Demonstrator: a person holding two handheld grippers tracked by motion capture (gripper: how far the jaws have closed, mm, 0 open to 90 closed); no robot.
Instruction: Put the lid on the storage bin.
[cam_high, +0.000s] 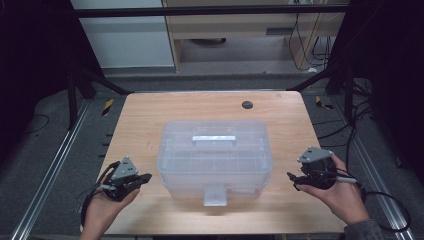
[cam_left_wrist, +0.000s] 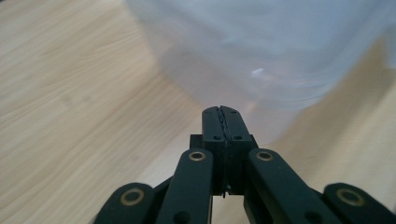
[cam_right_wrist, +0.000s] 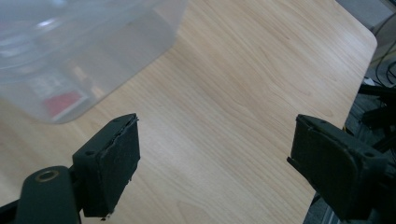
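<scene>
Both grippers sit at the near table edge, flanking the clear plastic box mid-table, lid on, latch facing the person. Left gripper: jaws fully closed, empty, tips just short of the box's left wall. Right gripper: jaws wide apart, empty, bare wood between; box up-left of its fingers, not touching.

My right gripper hangs over the wooden table, jaws spread wide with nothing between them. A clear plastic storage box sits beyond my left jaw, a red label showing through its wall.
</scene>
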